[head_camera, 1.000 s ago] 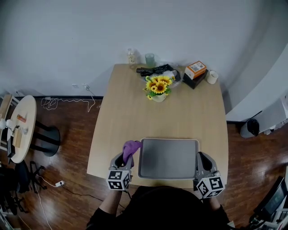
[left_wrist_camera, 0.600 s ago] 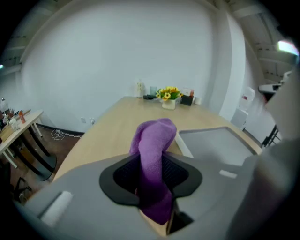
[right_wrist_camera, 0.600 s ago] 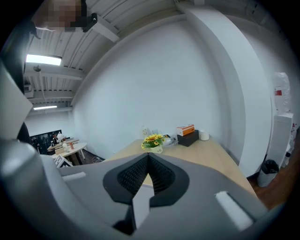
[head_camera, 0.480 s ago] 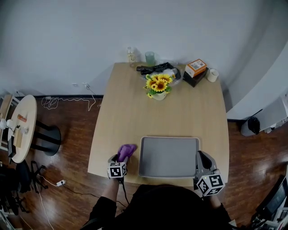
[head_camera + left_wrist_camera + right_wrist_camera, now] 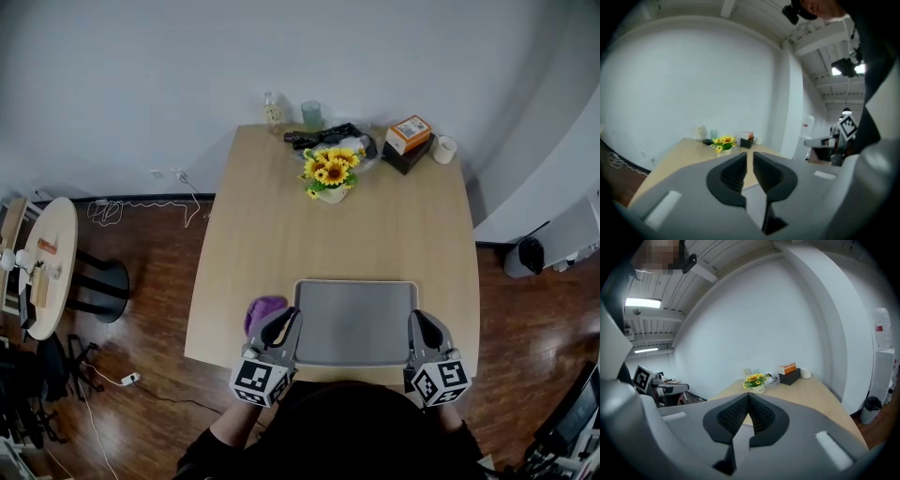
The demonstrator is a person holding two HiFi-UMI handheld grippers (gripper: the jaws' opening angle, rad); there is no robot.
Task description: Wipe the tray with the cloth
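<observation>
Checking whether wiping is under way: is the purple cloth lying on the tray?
No, the purple cloth lies on the table beside the left edge of the tray, off its surface.

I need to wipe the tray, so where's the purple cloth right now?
In the head view, the purple cloth lies on the near left part of the table, just left of the grey tray.

We saw a room that looked like an office or a small studio, not a home. Plain white walls (image 5: 141, 84) stood around a dark wooden floor (image 5: 141, 281). A light wooden table (image 5: 281, 244) carried sunflowers (image 5: 328, 172) and an orange box (image 5: 410, 132) – cables (image 5: 141, 208) ran along the wall, and tube lamps (image 5: 643, 302) hung under an open ceiling with beams.
</observation>
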